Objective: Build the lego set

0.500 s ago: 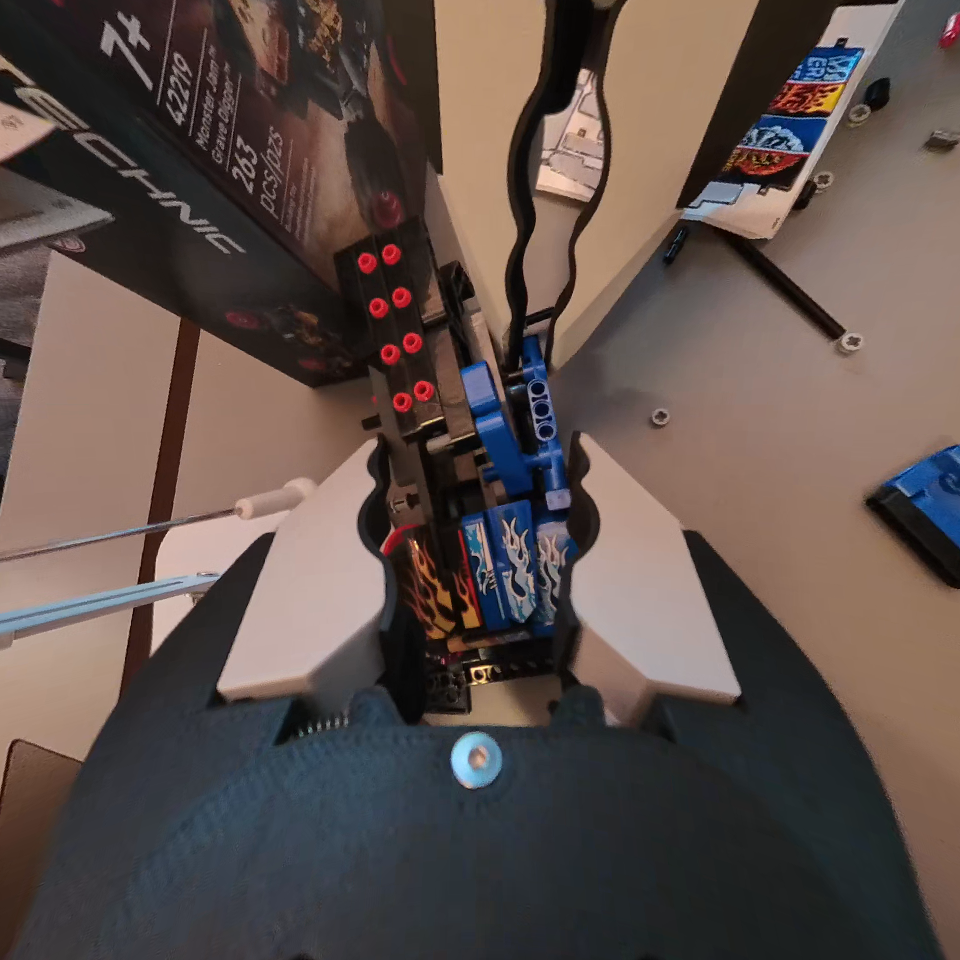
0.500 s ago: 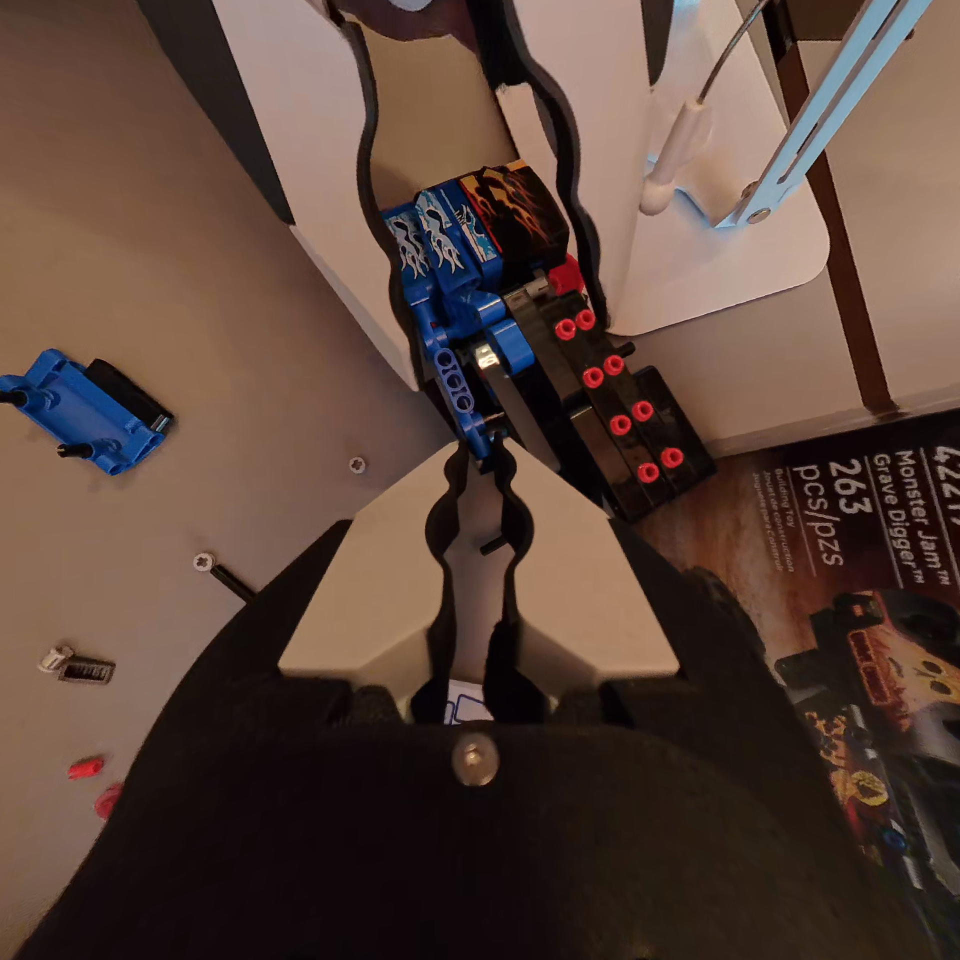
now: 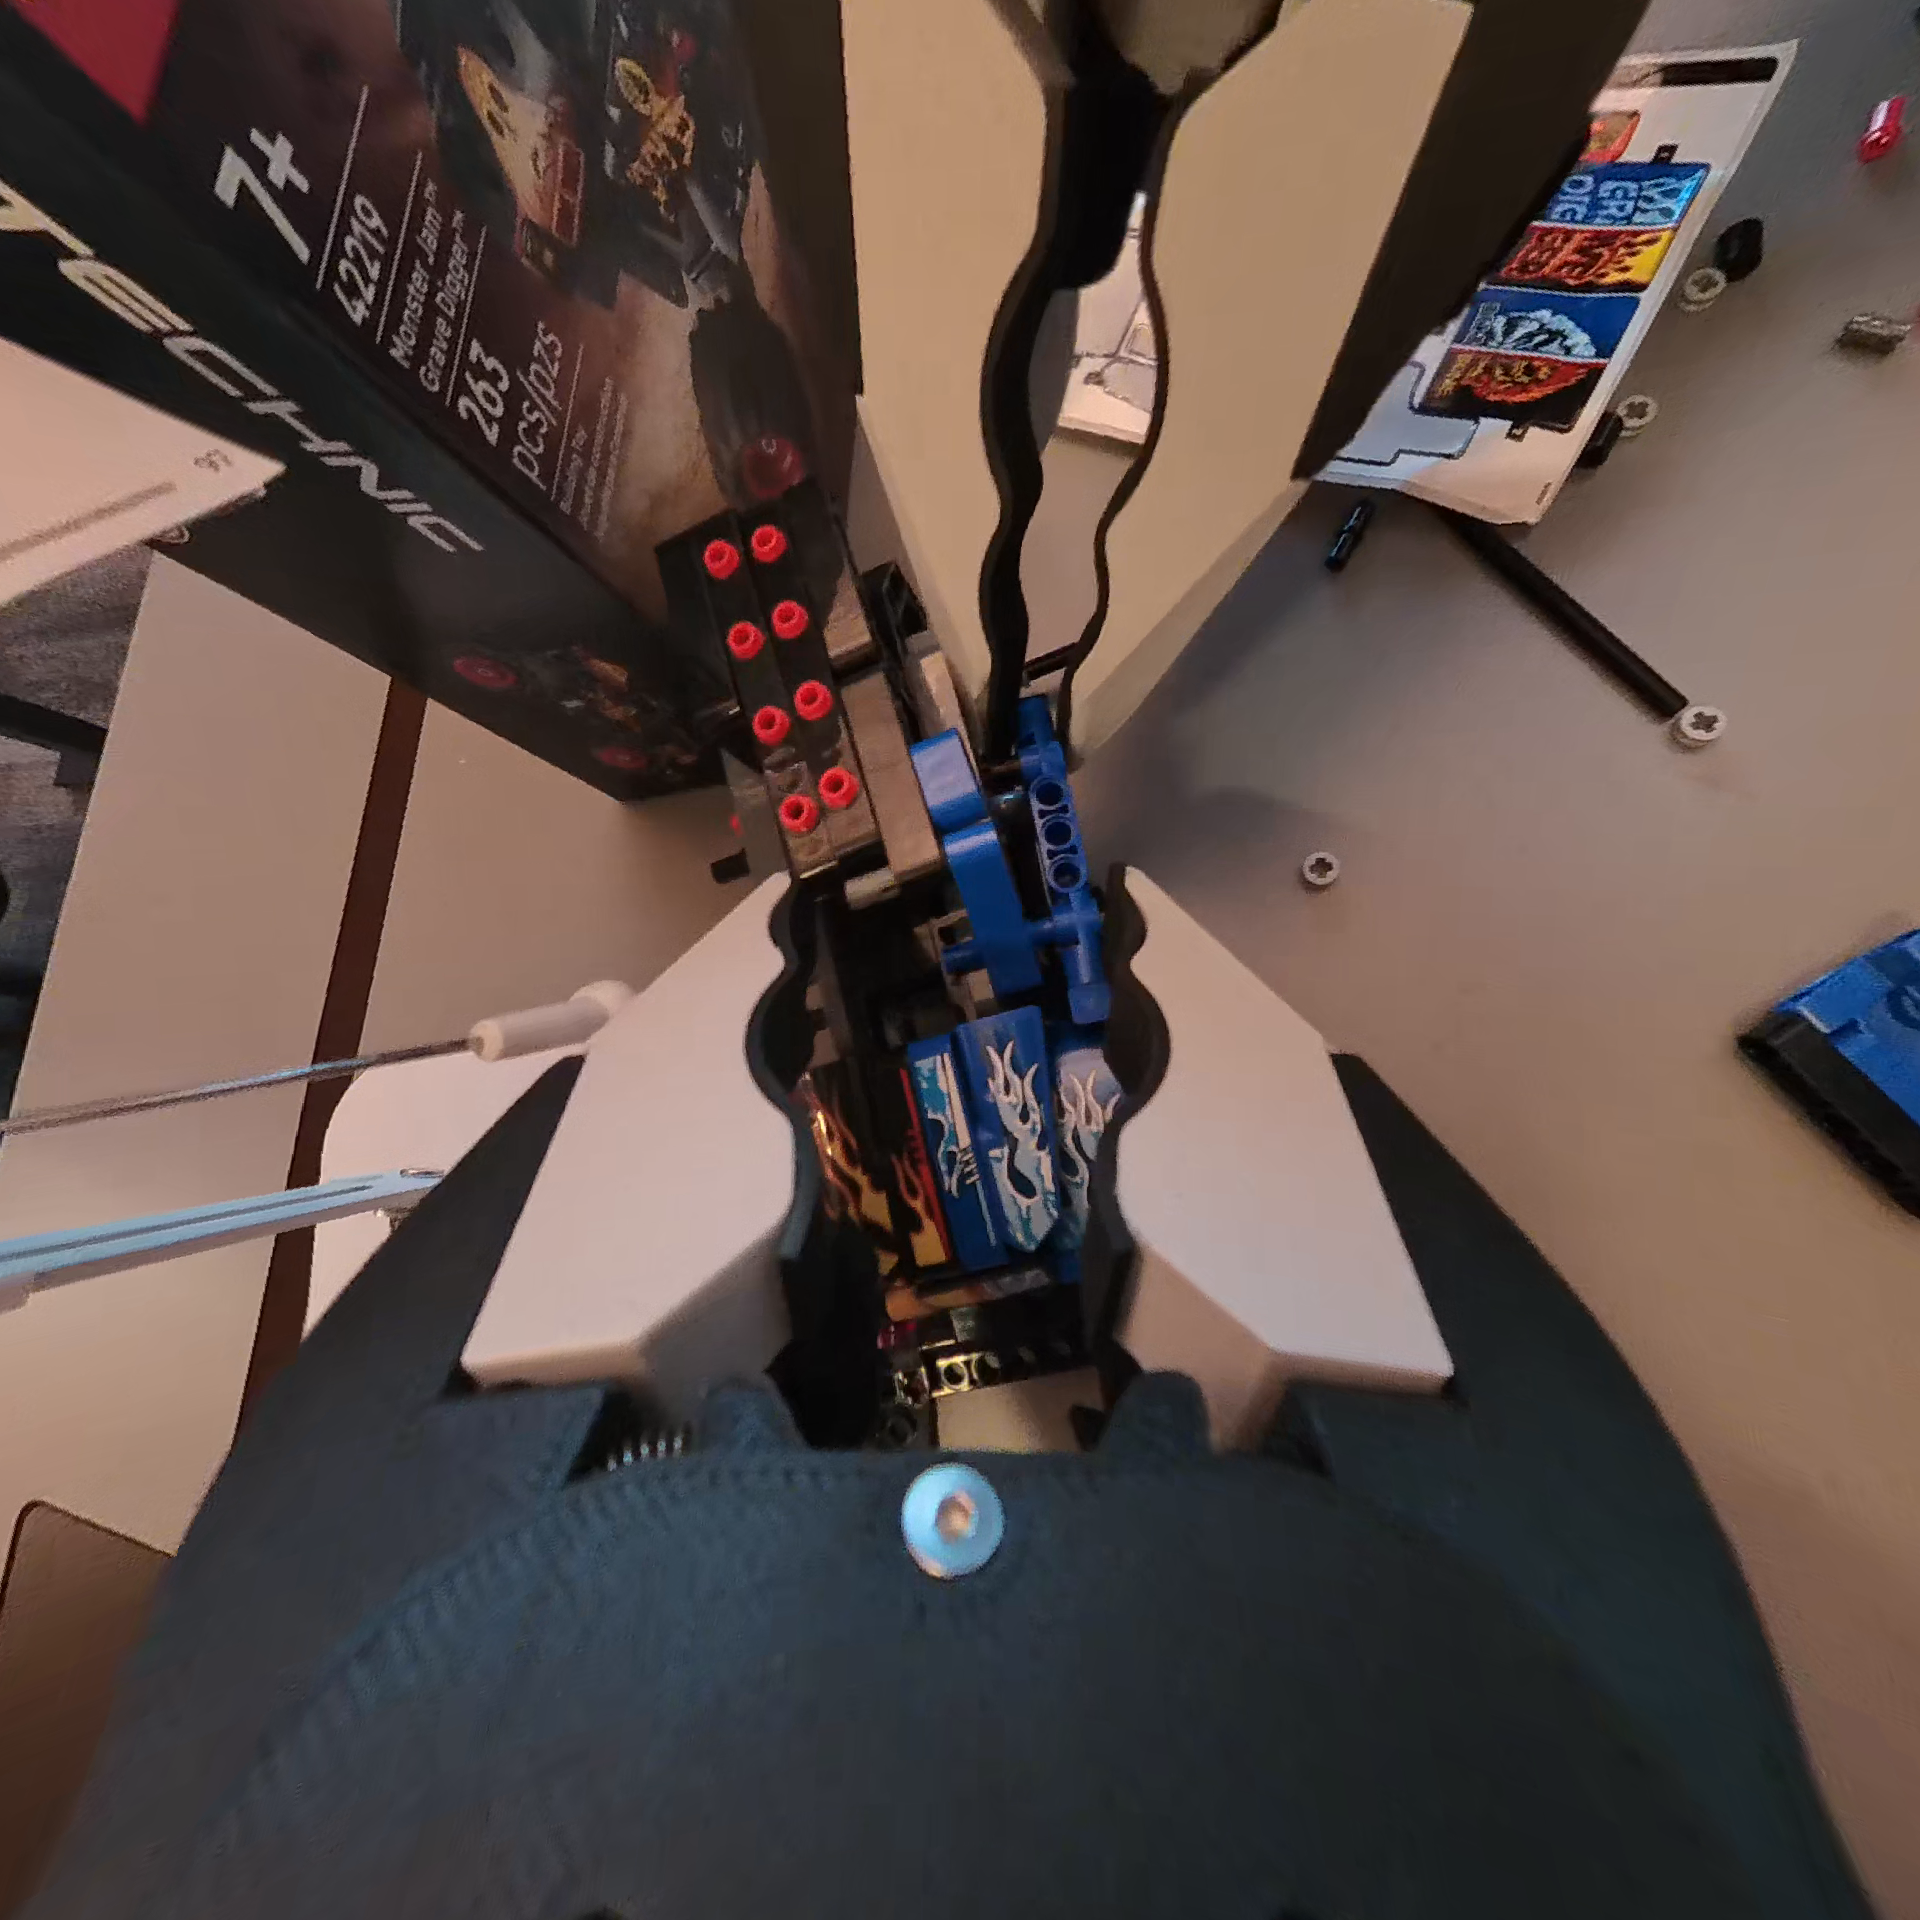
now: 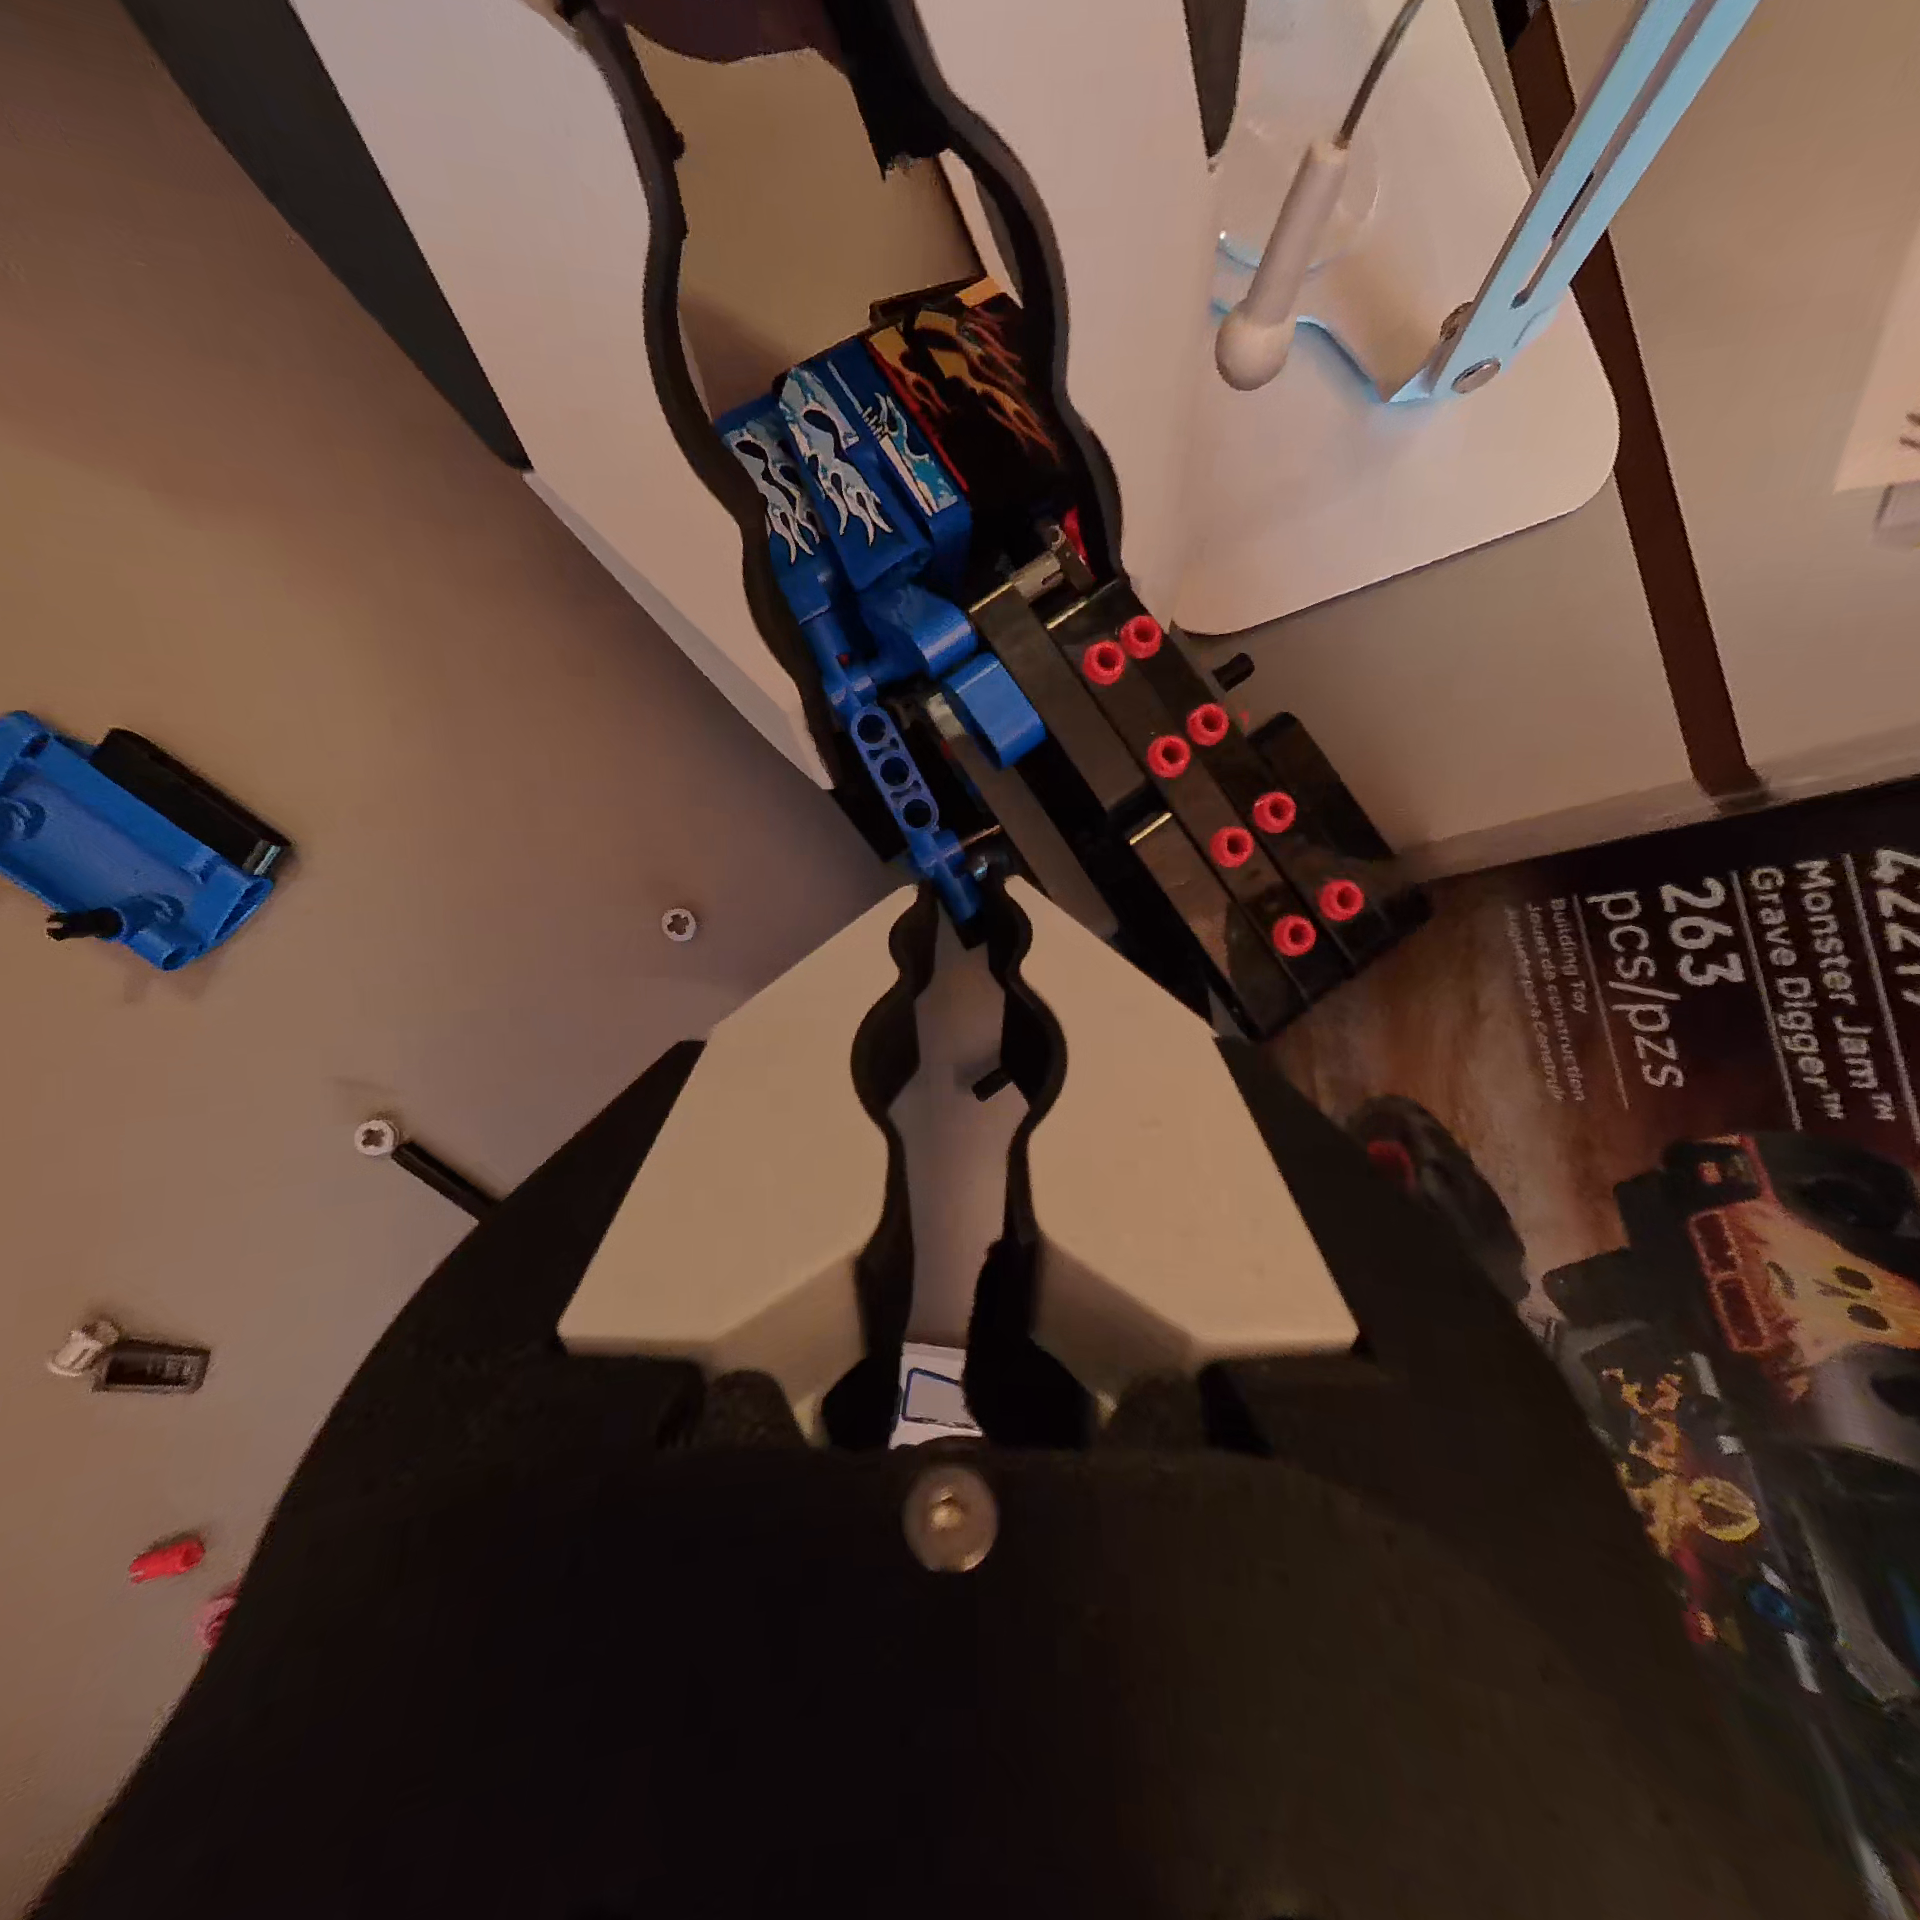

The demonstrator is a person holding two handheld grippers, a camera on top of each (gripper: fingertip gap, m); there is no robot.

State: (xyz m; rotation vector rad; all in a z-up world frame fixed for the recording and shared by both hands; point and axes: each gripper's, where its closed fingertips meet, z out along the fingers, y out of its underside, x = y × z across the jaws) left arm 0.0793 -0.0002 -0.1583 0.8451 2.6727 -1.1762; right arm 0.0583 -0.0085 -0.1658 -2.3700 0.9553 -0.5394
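Sprawling across the table's far-left corner, the set's box [image 3: 436, 343] is the biggest thing in sight, with the white base of a desk lamp [image 4: 1423, 499] beside it. Next in size is the half-built truck body [image 3: 935, 935], held above the tabletop between both tools. The left gripper [image 3: 951, 914] is clenched around its flame-decorated end, the pads pressing on either side of the blue and black sticker panels. The right gripper [image 4: 956, 925] meets it from the opposite end, its jaws nearly together, pinching the tip of the blue beam [image 4: 904, 790] that runs along the body's side. A black block with 8 red pins [image 4: 1216, 779] in 2 rows already sits on the chassis.

By my judgement the build is partway: body core, flame panels and pin block are on, yet no wheels show. A sticker sheet [image 3: 1538, 291] still carries decals, and a blue panel piece [image 4: 125, 831] lies loose on the table. Smaller bits remain unused too: a long black axle [image 3: 1558, 623], several pale bushings [image 3: 1321, 868], and 1 loose red pin [image 4: 166, 1558].
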